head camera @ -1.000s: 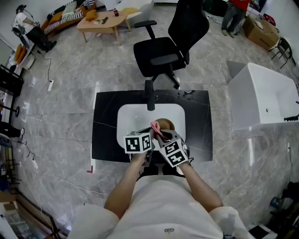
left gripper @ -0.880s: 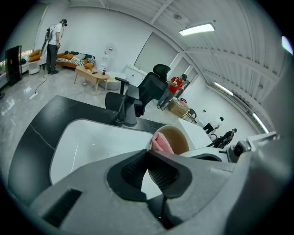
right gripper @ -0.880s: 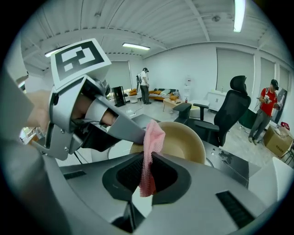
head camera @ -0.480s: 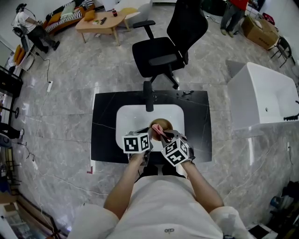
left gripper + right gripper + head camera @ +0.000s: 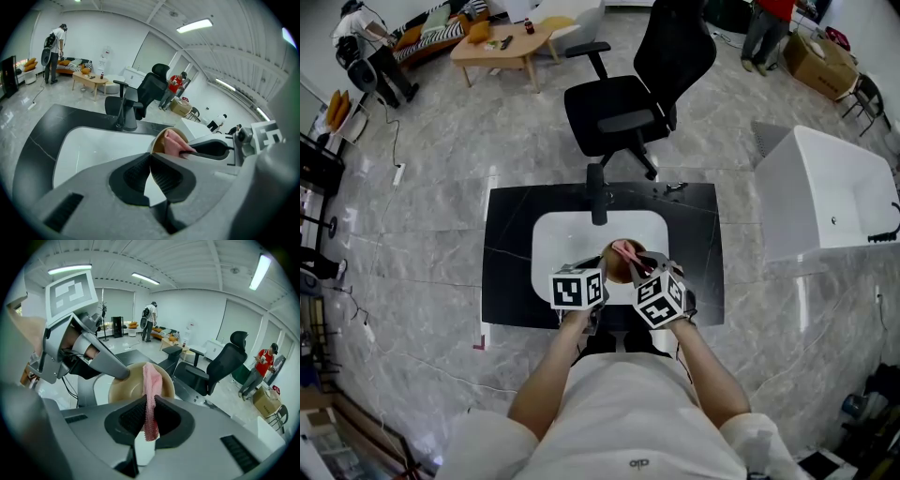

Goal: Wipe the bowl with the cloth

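The left gripper [image 5: 150, 157] is clenched on the bowl [image 5: 124, 387] at its 10 o'clock rim, as seen from the right gripper view, and the bowl is held above the sink [image 5: 561, 239]. The cloth [image 5: 151, 376] is pinched by the right gripper [image 5: 149, 406] and laid inside toward 1 o'clock. The bowl could be levered from so thin a rim hold if wiped hard.

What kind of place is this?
Probably an open office or test room, not a home kitchen: a free-standing sink counter stands on a wide stone floor, with an office chair behind it and a sofa farther off.
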Available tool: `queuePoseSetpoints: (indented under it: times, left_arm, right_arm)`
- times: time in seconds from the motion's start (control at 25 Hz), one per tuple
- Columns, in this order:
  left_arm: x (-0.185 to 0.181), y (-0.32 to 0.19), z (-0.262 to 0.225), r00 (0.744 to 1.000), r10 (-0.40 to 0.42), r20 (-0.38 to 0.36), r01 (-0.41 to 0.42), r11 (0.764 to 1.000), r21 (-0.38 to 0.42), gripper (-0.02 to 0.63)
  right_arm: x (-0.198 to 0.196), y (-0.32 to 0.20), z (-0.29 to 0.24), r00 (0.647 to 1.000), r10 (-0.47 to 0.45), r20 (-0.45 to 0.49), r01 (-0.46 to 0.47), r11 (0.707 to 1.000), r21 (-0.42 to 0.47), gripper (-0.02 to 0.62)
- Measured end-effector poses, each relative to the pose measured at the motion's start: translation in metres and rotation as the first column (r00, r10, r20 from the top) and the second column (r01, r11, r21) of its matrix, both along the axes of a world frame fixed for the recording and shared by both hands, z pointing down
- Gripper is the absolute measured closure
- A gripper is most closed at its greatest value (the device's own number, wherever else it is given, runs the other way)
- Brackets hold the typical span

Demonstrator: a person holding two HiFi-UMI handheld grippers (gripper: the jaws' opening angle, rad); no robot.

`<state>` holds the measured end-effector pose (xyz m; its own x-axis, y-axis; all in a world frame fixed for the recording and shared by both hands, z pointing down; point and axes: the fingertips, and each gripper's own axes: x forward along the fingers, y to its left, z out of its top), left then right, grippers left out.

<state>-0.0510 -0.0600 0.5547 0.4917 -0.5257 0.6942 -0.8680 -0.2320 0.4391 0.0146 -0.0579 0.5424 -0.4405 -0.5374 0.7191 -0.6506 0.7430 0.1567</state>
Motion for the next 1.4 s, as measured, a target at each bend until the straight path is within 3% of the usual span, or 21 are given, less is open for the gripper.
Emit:
queuePoseSetpoints:
  times: [0.28, 0.68, 0.92, 1.16, 1.4]
  left_arm:
    - [-0.001, 0.000, -0.002, 1.000, 0.006, 0.018, -0.006, 1.000, 0.018, 0.589]
    - [-0.004, 0.000, -0.006, 1.000, -0.021, 0.000, 0.021, 0.999, 0.035, 0.588]
    - [0.000, 0.000, -0.003, 1.000, -0.009, -0.002, 0.009, 0.999, 0.038, 0.589]
    - [0.009, 0.002, -0.007, 1.000, 0.018, 0.008, -0.019, 0.998, 0.054, 0.589]
    - [0.014, 0.001, -0.013, 0.998, 0.053, 0.033, -0.056, 0.995, 0.082, 0.589]
  right_arm:
    - [-0.001, -0.006, -0.006, 0.998, -0.030, -0.054, 0.032, 0.998, 0.048, 0.563]
    - [-0.012, 0.019, 0.012, 1.000, -0.022, 0.005, 0.023, 0.997, -0.074, 0.563]
    - [-0.024, 0.031, 0.019, 0.998, -0.061, -0.015, 0.059, 0.994, -0.095, 0.563]
    - [-0.039, 0.034, 0.015, 0.997, -0.073, 0.034, 0.077, 0.988, -0.133, 0.563]
    - [-0.040, 0.023, 0.010, 0.997, -0.075, 0.020, 0.076, 0.991, -0.111, 0.563]
